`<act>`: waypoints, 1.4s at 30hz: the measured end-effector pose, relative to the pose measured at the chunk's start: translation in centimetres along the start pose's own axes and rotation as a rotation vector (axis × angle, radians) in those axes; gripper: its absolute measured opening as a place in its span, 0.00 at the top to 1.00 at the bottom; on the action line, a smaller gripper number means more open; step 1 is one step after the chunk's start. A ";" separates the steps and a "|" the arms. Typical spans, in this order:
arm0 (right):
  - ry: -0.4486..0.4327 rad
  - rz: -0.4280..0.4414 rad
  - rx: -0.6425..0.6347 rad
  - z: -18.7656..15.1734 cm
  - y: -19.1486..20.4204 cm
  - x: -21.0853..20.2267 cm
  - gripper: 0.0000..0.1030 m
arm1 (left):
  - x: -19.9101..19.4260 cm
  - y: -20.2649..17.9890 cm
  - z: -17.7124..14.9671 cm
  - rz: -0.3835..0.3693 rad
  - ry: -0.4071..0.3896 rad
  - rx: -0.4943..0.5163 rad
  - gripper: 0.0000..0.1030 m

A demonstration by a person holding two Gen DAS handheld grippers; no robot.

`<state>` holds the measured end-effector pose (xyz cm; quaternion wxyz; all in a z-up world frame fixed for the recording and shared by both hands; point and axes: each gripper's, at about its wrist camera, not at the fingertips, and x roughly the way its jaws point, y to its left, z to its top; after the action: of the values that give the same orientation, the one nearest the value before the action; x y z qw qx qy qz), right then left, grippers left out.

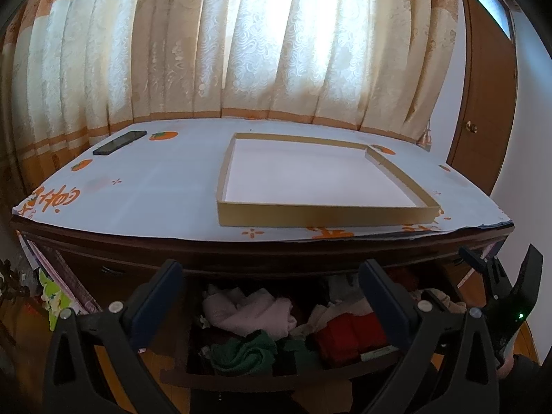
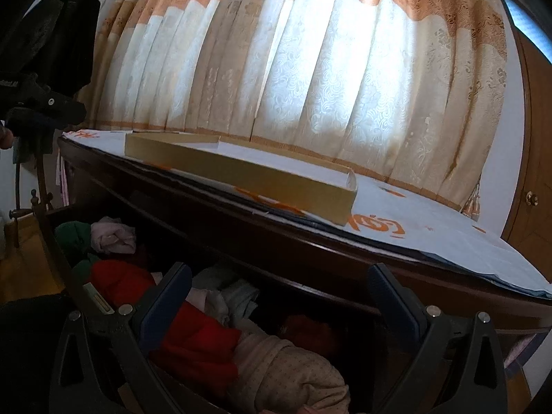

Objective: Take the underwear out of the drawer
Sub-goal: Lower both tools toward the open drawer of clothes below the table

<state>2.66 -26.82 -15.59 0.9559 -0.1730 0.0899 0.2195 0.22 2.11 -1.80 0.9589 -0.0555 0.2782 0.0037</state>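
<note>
Drawer [image 1: 220,376] stands open, clothes [image 1: 248,314] exposed for picking. Left gripper [image 1: 272,276] and right gripper [image 2: 279,279] hover spread, empty. Box lid [image 1: 324,214] likely awaits items.

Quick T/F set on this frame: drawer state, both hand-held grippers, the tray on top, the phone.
1. The drawer is open with clothes inside. True.
2. The left hand-held gripper is clamped on a green garment. False: its jaws are spread and empty above the clothes; the green garment lies in the drawer.
3. The shallow cardboard tray on the dresser top holds folded underwear. False: nothing lies in it.
4. A dark phone lies on the dresser top, apart from the tray. True.
5. The right hand-held gripper is open over the drawer. True.
6. The curtains are drawn aside. False: they cover the window.
</note>
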 end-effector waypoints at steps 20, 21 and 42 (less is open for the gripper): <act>0.083 0.050 -0.021 -0.5 0.7 -1.9 0.00 | -0.3 0.6 0.2 -0.002 0.003 -0.016 0.00; 0.086 0.052 -0.019 -0.6 0.7 -2.1 0.00 | -0.3 0.7 0.2 -0.002 0.003 -0.018 0.00; 0.172 0.108 -0.002 -0.6 0.3 -2.3 0.00 | -0.5 3.0 0.8 -0.010 0.020 -0.073 0.00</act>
<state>0.47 -27.69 -15.64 0.9313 -0.1872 0.1806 0.2550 0.11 5.15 -1.20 0.9535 -0.0917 0.2871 0.0087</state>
